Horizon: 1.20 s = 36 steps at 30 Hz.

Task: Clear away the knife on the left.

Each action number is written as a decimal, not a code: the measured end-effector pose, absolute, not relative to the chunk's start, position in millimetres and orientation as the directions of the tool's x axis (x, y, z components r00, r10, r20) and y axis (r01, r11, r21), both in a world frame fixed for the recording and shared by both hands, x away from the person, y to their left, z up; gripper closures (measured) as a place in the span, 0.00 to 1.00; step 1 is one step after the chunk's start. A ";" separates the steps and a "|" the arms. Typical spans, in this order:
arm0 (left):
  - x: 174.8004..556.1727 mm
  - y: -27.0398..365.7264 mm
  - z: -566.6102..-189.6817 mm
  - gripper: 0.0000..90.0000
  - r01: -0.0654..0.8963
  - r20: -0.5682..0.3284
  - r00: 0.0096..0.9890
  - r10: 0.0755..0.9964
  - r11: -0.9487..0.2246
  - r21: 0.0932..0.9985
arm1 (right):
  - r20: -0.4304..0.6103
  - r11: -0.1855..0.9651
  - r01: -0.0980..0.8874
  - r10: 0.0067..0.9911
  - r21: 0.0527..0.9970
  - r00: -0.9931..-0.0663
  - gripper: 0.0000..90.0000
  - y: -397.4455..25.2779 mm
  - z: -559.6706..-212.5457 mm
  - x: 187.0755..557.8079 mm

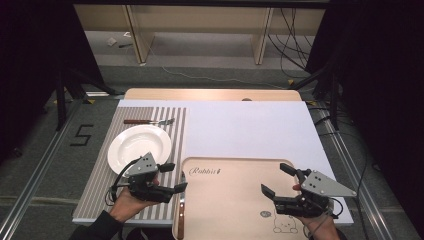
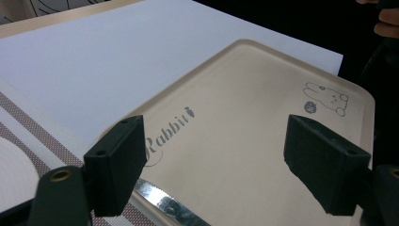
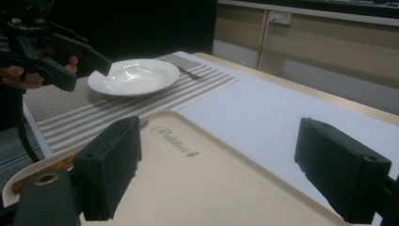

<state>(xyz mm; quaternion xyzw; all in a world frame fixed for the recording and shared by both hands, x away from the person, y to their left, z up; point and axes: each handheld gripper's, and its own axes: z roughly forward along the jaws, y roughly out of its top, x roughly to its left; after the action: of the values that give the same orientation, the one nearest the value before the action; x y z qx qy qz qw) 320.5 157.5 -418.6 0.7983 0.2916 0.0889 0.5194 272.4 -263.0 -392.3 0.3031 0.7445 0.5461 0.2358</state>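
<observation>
A beige tray (image 1: 235,200) printed with "Rabbit" and a small bunny lies at the table's near edge. Over its left rim my left gripper (image 1: 176,176) hangs open with nothing between its jaws; in the left gripper view it (image 2: 221,155) looks across the tray (image 2: 244,94). My right gripper (image 1: 275,178) stands open and empty above the tray's right half, and in the right gripper view it (image 3: 226,165) faces the tray (image 3: 211,188) and the left gripper (image 3: 87,68). A wooden-handled utensil (image 1: 181,217) lies along the tray's left rim, its metal part (image 2: 169,205) under the left jaws.
A white plate (image 1: 140,142) sits on a striped placemat (image 1: 100,190) at the left, with a brown-handled fork (image 1: 147,121) beyond it. A white mat (image 1: 250,130) covers the table behind the tray. The table's near edge is just below both hands.
</observation>
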 end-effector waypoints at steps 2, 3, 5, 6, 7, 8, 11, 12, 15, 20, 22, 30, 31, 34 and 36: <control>319.0 159.1 -418.8 0.24 0.374 -0.161 0.812 0.561 -0.289 0.881 | -0.020 0.219 0.194 0.709 0.956 -0.705 0.18 -263.1 -392.4 272.5; 318.3 159.9 -418.9 0.24 0.374 -0.160 0.810 0.564 -0.288 0.881 | -0.020 0.219 0.194 0.710 0.956 -0.704 0.18 -263.2 -392.4 272.6; 316.9 161.5 -419.1 0.24 0.376 -0.158 0.807 0.569 -0.288 0.881 | -0.019 0.218 0.194 0.710 0.956 -0.704 0.18 -263.3 -392.5 272.7; 316.5 162.0 -419.3 0.24 0.375 -0.157 0.806 0.570 -0.288 0.881 | -0.020 0.219 0.194 0.710 0.956 -0.704 0.18 -263.3 -392.5 272.7; 315.6 162.6 -419.5 0.24 0.375 -0.156 0.805 0.573 -0.286 0.882 | -0.020 0.219 0.193 0.710 0.956 -0.704 0.18 -263.3 -392.4 272.6; 315.0 163.3 -419.7 0.24 0.374 -0.155 0.804 0.574 -0.285 0.882 | -0.020 0.219 0.193 0.709 0.956 -0.705 0.18 -263.2 -392.4 272.6; 312.8 164.9 -420.4 0.24 0.372 -0.151 0.801 0.579 -0.285 0.883 | -0.020 0.219 0.193 0.709 0.956 -0.705 0.18 -263.1 -392.4 272.5; 312.2 165.1 -420.6 0.24 0.373 -0.152 0.800 0.580 -0.284 0.883 | -0.021 0.220 0.193 0.709 0.956 -0.705 0.18 -263.1 -392.4 272.4; 309.0 167.6 -421.0 0.24 0.370 -0.144 0.798 0.585 -0.288 0.883 | -0.021 0.220 0.193 0.708 0.956 -0.705 0.18 -263.1 -392.4 272.3; 304.0 173.5 -419.1 0.24 0.369 -0.151 0.784 0.602 -0.255 0.894 | -0.021 0.221 0.193 0.708 0.956 -0.706 0.18 -263.1 -392.4 272.3; 303.4 174.6 -419.2 0.24 0.367 -0.151 0.783 0.604 -0.253 0.895 | -0.021 0.220 0.193 0.708 0.956 -0.706 0.18 -262.9 -392.4 272.4; 303.6 171.0 -421.3 0.24 0.367 -0.143 0.788 0.598 -0.271 0.890 | -0.024 0.223 0.189 0.705 0.956 -0.709 0.18 -262.3 -392.4 272.4; 303.7 170.8 -421.3 0.24 0.366 -0.142 0.789 0.597 -0.273 0.890 | -0.025 0.223 0.188 0.705 0.956 -0.709 0.18 -262.3 -392.4 272.5; 303.8 170.1 -421.7 0.24 0.366 -0.141 0.791 0.595 -0.277 0.889 | -0.026 0.226 0.189 0.704 0.956 -0.710 0.18 -262.4 -392.3 272.4; 303.8 169.9 -421.8 0.24 0.366 -0.141 0.792 0.594 -0.276 0.889 | -0.024 0.223 0.188 0.704 0.956 -0.710 0.18 -262.4 -392.3 272.5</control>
<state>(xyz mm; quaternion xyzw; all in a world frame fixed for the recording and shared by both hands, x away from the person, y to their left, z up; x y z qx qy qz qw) 303.8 169.9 -421.8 0.7912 0.3033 0.1100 0.5196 272.5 -262.4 -392.3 0.2992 0.7456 0.5468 0.2358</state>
